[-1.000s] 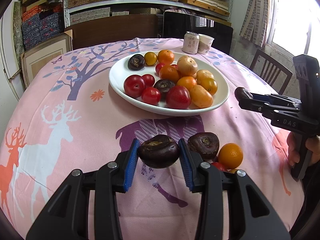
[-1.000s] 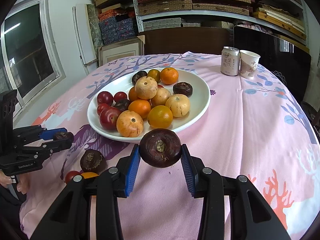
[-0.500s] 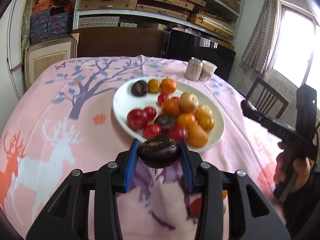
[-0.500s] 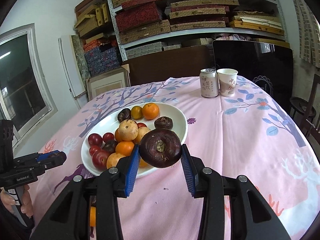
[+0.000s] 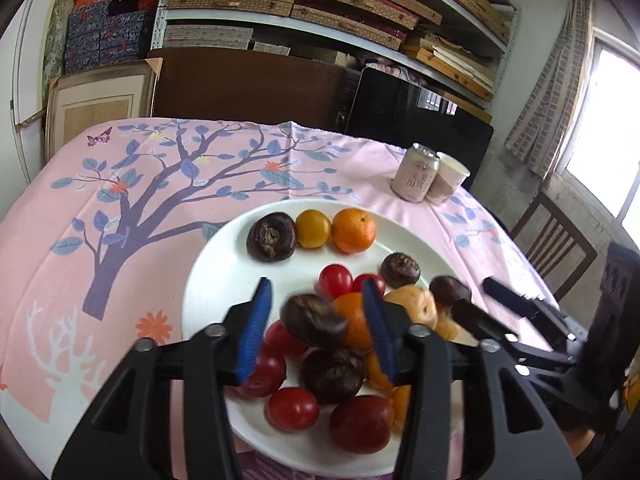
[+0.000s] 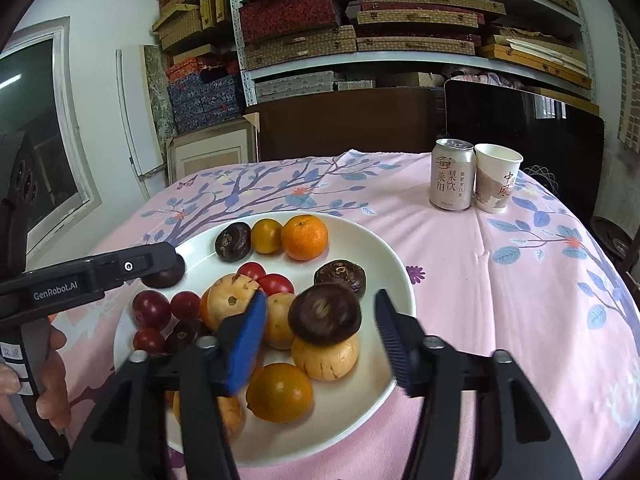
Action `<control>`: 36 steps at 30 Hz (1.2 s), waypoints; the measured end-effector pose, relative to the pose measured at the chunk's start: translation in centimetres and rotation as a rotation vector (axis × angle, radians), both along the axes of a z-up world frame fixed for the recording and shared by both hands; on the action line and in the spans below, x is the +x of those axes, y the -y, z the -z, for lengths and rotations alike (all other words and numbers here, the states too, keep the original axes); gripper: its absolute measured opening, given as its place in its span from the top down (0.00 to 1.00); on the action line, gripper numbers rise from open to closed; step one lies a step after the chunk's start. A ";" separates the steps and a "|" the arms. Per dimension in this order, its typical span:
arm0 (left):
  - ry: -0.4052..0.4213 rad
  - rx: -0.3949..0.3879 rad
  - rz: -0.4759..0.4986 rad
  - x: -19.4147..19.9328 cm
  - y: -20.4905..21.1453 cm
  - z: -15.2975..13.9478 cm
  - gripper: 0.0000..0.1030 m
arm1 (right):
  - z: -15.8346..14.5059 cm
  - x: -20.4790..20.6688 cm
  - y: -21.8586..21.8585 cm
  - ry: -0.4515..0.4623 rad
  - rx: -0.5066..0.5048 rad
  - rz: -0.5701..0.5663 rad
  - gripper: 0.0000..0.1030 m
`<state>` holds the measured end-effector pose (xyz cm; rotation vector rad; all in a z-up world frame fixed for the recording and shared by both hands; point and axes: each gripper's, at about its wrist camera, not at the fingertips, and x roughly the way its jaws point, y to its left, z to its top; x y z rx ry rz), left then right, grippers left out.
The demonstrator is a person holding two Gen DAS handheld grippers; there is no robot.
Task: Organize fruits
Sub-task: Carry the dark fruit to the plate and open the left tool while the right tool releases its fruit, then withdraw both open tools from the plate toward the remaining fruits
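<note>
1. Water chestnuts, two of them, were the story: a second before, each gripper had one clamped above the pink cloth; at this moment both hung over the white plate (image 5: 208, 280) with jaws opening.
2. Nearest in the left wrist view, the left gripper (image 5: 316, 320) had its blue pads spread wide, and the dark water chestnut (image 5: 312, 322) sat blurred between them, touching neither pad – released, I judged, and dropping onto the piled fruit.
3. Just under it lay another dark chestnut (image 5: 332, 376) among red plums (image 5: 292, 408), so the falling one would likely land on fruit, not bare plate.
4. In the right wrist view, the right gripper (image 6: 320, 330) likewise stood parted, and its own chestnut (image 6: 324, 314) was clear of both pads, resting on or just above a tan round fruit (image 6: 324, 358).
5. Beside that, a yellow-orange fruit (image 6: 279, 392) sat nearer the rim.
6. Farther back, a tangerine (image 6: 304, 237) and one more chestnut (image 6: 233, 241) lined the plate's far side.
7. Beyond the plate, the drink can (image 6: 452, 174) and paper cup (image 6: 496, 178) stood touching.
8. What it meant: two more fruits reached the plate; either could roll off the heap.
</note>
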<state>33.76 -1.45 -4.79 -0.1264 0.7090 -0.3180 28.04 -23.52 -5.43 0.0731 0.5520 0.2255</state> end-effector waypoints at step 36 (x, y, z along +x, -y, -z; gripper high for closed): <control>-0.141 0.070 -0.048 -14.0 -4.7 3.8 0.15 | 2.9 -15.5 -7.5 -0.334 -0.072 -0.528 0.39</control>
